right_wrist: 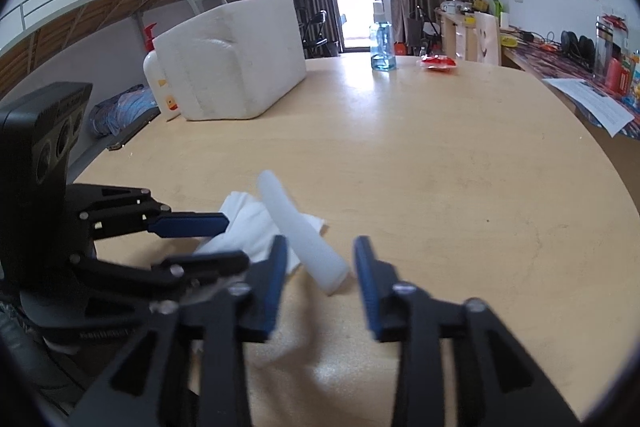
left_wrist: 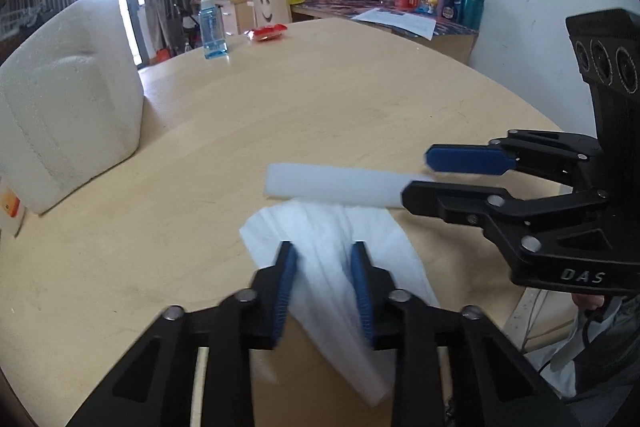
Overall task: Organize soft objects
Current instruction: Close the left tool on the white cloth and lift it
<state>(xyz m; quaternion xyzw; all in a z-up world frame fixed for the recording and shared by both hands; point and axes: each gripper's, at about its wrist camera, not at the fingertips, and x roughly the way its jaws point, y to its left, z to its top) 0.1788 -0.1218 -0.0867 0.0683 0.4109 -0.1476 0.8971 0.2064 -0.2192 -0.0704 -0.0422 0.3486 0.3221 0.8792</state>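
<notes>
Two soft white things lay touching on the pale wooden table [left_wrist: 360, 99]: a crumpled foam sheet [left_wrist: 340, 267] and a foam cylinder [left_wrist: 340, 185] against its far edge. Left gripper [left_wrist: 325, 259] straddled the sheet, jaws apart; right gripper [right_wrist: 320, 259] gaped around the cylinder's end.

the table [left_wrist: 328, 99] looks like pale wood with a smooth, faintly glossy finish that catches window glare in the right wrist view. the white sheet [left_wrist: 332, 259] looks like thin, soft foam with a ridged, matt surface. the white tube [left_wrist: 340, 183] looks like smooth, slightly translucent foam. the big white box [left_wrist: 68, 99] has the grainy, matt look of polystyrene. the left gripper [left_wrist: 325, 281] and right gripper [right_wrist: 320, 285] are matt black plastic with shiny metal pins and blue ribbed pads [left_wrist: 285, 291]. the bottle [left_wrist: 213, 27] is clear glossy plastic, and the red packet [left_wrist: 267, 31] is shiny film.
</notes>
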